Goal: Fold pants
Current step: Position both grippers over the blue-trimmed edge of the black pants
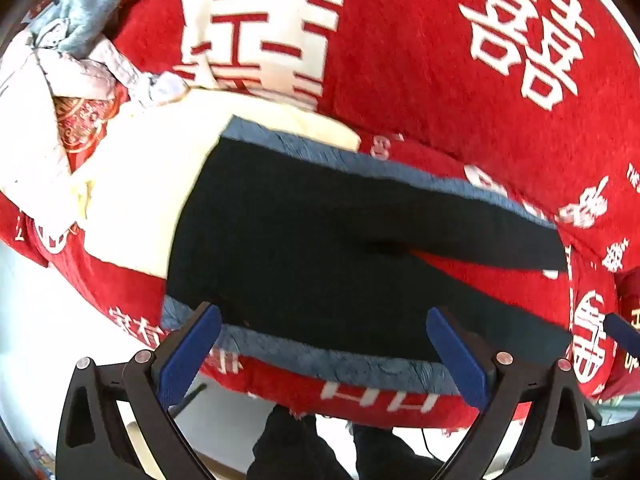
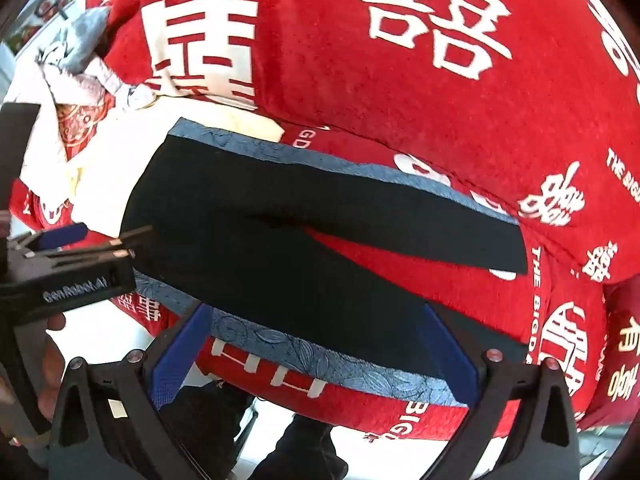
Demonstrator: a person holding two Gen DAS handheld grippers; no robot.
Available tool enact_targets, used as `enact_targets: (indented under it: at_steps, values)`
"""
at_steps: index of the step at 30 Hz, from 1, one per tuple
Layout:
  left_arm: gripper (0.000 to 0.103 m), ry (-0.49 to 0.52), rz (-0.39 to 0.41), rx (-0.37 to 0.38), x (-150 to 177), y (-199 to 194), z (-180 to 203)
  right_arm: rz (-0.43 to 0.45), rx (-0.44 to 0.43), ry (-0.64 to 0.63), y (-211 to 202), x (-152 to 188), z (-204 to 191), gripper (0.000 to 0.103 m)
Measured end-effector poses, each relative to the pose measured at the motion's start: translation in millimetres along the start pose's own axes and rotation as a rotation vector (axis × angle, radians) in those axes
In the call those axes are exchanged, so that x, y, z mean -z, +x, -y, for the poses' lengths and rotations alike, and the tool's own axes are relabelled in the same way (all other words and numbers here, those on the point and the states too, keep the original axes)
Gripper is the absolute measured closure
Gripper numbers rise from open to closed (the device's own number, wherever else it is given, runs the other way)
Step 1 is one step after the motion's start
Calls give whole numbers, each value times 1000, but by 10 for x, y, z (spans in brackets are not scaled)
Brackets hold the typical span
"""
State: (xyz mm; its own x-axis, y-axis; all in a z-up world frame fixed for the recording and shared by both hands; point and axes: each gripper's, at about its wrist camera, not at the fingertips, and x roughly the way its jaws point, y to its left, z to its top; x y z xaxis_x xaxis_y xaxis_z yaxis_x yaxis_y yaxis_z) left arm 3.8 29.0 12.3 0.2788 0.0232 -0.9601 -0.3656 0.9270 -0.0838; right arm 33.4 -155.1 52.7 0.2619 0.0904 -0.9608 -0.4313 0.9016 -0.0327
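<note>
Black pants (image 1: 304, 240) lie spread flat on a blue patterned cloth (image 1: 344, 364) on a red blanket, waist to the left, two legs splayed to the right with red showing between them. They also show in the right wrist view (image 2: 256, 240). My left gripper (image 1: 324, 344) is open and empty, hovering over the pants' near edge close to the waist. My right gripper (image 2: 316, 340) is open and empty over the near leg. The left gripper's body shows at the left of the right wrist view (image 2: 68, 268).
The red blanket with white characters (image 1: 460, 100) covers the surface. A cream folded cloth (image 1: 152, 184) lies under the waist end. A pile of grey and white clothes (image 1: 72, 40) sits at the far left. The surface's near edge, the white floor and the person's legs (image 1: 288, 448) show below.
</note>
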Motion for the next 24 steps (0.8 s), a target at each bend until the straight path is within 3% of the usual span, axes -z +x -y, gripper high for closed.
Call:
enact_targets:
  at_steps: [2, 9, 12, 24]
  values:
    - [0, -17, 3, -8, -127, -37, -133, 0, 18, -24, 8, -49, -120, 0]
    - [0, 10, 29, -40, -106, -34, -261, -14, 34, -76, 63, -292, -328, 0]
    - [0, 24, -5, 29, -128, 12, -352, -33, 16, -74, 99, -320, -477, 0]
    - [0, -14, -48, 27, -121, 125, -604, -69, 57, -166, 192, -458, -808, 0]
